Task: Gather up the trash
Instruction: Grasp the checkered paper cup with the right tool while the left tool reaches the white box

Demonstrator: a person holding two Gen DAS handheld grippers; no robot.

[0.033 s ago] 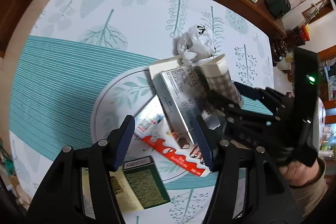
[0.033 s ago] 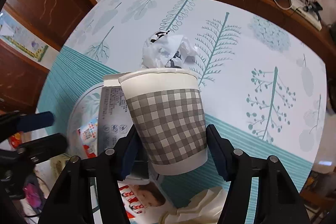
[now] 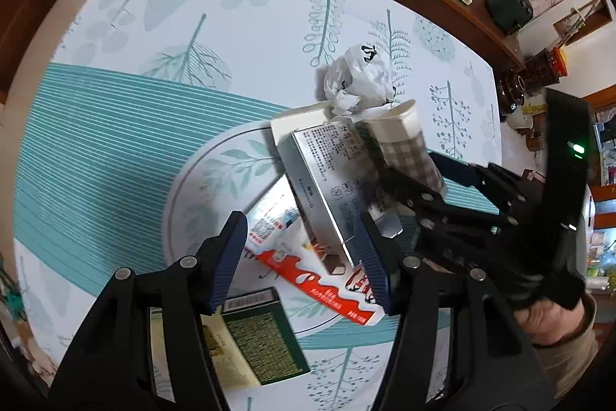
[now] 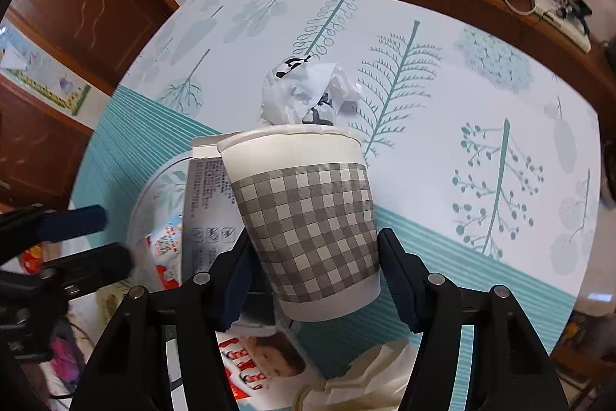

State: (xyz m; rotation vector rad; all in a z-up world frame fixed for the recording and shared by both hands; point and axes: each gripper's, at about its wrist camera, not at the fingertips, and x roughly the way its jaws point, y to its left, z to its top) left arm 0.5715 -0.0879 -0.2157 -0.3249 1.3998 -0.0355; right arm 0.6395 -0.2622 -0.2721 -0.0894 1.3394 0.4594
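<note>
Sitting between the right tool's fingers, the checked paper cup is pinched at its lower half, tilted over the silver carton on the counter. The left tool hangs spread wide and empty above the red-and-white wrapper. The crumpled plastic bag lies beyond; the cup hides its base.

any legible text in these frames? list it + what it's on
"Kind": partial red letters, cut off at the edge, on the red and white chocolate box; the print on its red side in the left wrist view is blurred.
Silver carton: rows of fine print and small icons, too small to read.
White plastic bag: black marks, crumpled, unreadable.
Green box: label strip too blurred.
Checked paper cup: no text.
</note>
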